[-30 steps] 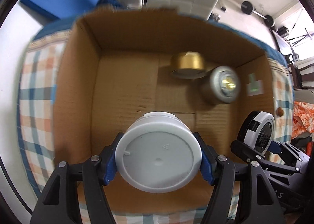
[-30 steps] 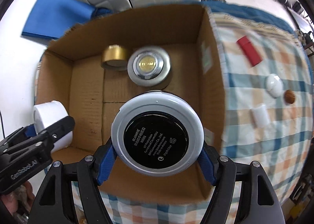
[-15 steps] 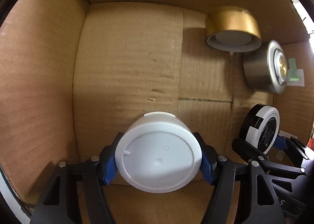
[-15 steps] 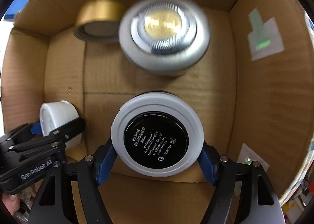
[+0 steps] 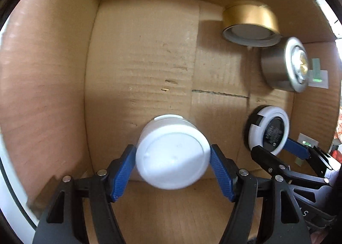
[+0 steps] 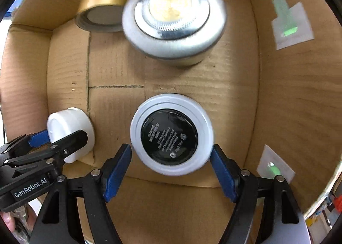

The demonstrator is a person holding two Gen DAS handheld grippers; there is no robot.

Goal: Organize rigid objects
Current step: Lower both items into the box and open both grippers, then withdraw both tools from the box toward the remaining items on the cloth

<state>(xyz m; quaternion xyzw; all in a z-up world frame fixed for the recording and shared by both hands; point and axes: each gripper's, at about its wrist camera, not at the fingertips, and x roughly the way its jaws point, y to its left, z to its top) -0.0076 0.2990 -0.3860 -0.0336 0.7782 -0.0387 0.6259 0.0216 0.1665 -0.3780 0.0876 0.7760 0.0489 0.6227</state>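
Note:
Both grippers point down into a cardboard box (image 5: 139,51). A white round jar (image 5: 171,154) lies on the box floor between the blue pads of my left gripper (image 5: 172,152), with thin gaps at both pads. The right wrist view shows that jar (image 6: 66,124) with the left gripper (image 6: 59,137) around it. A white-rimmed compact with a black label (image 6: 171,137) rests on the floor between the pads of my right gripper (image 6: 171,148), whose jaws are opening and stand just clear of it. The left wrist view shows the compact (image 5: 269,128) and the right gripper (image 5: 273,148) at the right.
A gold-sided jar (image 6: 102,7) and a silver jar with a gold centre (image 6: 173,19) stand at the far end of the box. The box wall (image 6: 288,94) carries taped labels. Bare floor (image 5: 139,84) lies ahead of the white jar. A person's fingertip (image 6: 6,220) shows bottom left.
Both grippers have sunk from above the box down inside it. The white jar and the compact now look smaller between the pads, with gaps where the pads gripped them.

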